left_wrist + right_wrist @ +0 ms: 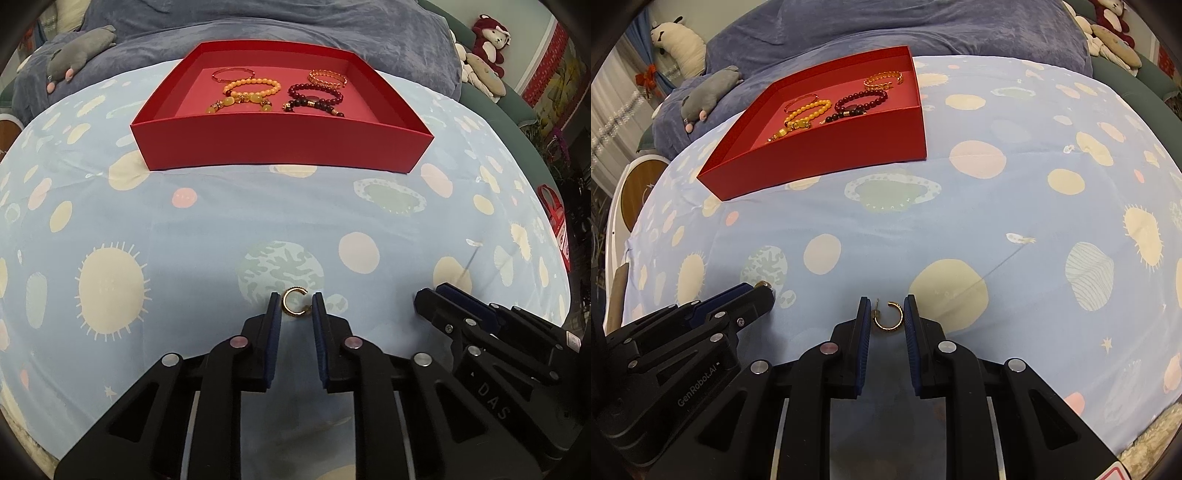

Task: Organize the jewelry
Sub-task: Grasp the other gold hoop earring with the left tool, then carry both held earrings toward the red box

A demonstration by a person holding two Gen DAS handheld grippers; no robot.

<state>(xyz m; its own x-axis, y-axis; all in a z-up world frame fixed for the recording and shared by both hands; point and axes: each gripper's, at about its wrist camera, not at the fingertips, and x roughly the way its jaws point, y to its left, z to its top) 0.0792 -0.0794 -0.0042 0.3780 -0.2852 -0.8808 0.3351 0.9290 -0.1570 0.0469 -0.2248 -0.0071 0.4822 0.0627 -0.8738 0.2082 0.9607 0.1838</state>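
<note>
Planet-print bed (207, 221): red tray (280, 146), two earrings (294, 302).

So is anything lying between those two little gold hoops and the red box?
Nothing visible. Only bare bedsheet separates the red box from the hoop in the left claw and the hoop in the right claw.

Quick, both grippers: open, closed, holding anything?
Left gripper: open around a gold hoop earring.
Right gripper: open around the other gold earring.
</note>
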